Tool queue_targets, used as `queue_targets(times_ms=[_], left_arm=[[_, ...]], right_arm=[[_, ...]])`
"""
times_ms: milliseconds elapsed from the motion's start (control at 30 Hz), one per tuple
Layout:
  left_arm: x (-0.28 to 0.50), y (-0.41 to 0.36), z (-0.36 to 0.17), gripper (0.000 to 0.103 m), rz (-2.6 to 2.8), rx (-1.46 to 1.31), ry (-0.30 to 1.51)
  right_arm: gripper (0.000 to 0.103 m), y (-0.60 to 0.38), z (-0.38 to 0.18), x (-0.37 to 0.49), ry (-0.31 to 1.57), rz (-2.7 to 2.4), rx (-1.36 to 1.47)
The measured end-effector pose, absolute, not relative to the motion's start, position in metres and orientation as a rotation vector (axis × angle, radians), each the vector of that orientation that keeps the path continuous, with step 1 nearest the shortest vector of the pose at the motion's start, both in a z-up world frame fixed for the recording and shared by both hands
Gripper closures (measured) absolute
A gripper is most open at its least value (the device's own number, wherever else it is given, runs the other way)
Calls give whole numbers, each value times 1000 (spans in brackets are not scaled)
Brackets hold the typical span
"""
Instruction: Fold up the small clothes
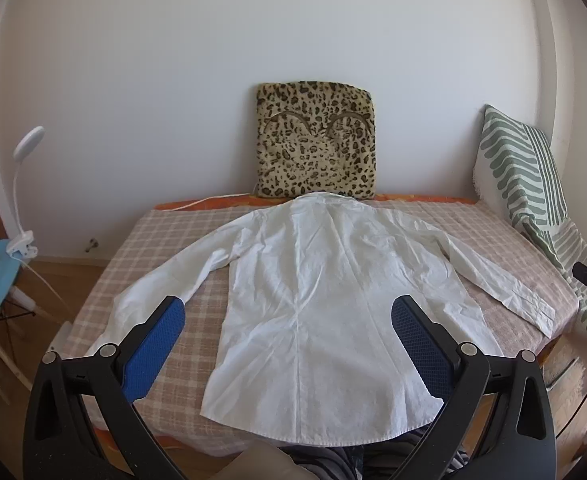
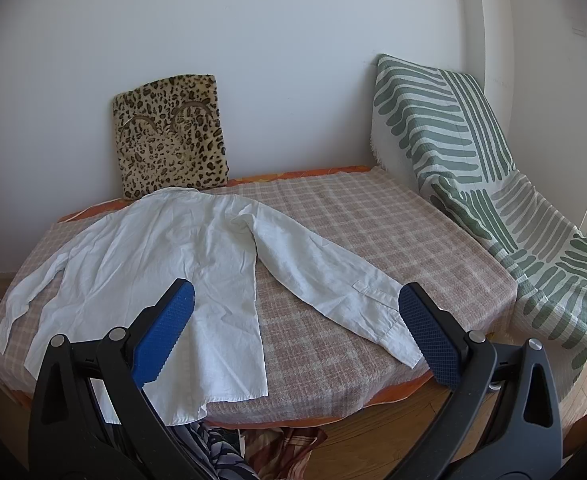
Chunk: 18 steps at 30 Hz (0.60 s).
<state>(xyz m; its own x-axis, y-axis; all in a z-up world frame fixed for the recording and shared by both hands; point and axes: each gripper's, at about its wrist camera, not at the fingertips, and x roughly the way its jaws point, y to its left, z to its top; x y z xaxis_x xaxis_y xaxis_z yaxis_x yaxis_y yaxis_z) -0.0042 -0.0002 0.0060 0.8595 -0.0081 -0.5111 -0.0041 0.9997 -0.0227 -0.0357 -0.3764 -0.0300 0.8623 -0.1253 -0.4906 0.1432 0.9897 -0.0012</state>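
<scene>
1. White shirt (image 1: 313,300) lies back-up and spread flat on the checked bed cover (image 1: 165,240). Collar sits at the far edge against the leopard cushion (image 1: 315,140); the hem reaches the near edge, just over it.
2. Both sleeves are splayed out. The cuff (image 2: 389,320) of the sleeve on the right lies near the bed's right front corner. The other sleeve runs to the left edge.
3. Left gripper (image 1: 289,344): jaws wide open, nothing between the pads, hovering over the lower body of the shirt, no contact that I can see.
4. Right gripper (image 2: 297,332): jaws wide open, empty, framing the gap between the shirt's side seam and the cuff.
5. Handling, as a judgement: thin woven cloth, light, limp, already creased. No stiffness, so it will sag and drag from any single pinch point.
6. Grip points: cuff or sleeve end first, where the doubled fabric gives the pads something to bite. Then shoulder seam and hem corner on the same side together, so the edge lifts straight.
7. Risk: the pads could pinch the bed cover along with the shirt, so come in shallow. Low friction on the cover means the whole shirt may slide when pulled.
8. Striped throw (image 2: 453,128) on the right is well clear of the work.
</scene>
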Motion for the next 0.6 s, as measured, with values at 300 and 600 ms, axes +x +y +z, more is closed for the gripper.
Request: queue_targets(times_ms=[300,600], left_arm=[[-2,-2,4,1,-16,-31,545],[-1,-3,5,1,-14,-30,543]], right_arm=[[0,-377,-30,-34,513,-143,41],[0,-379,-31,-35,514,-139,46]])
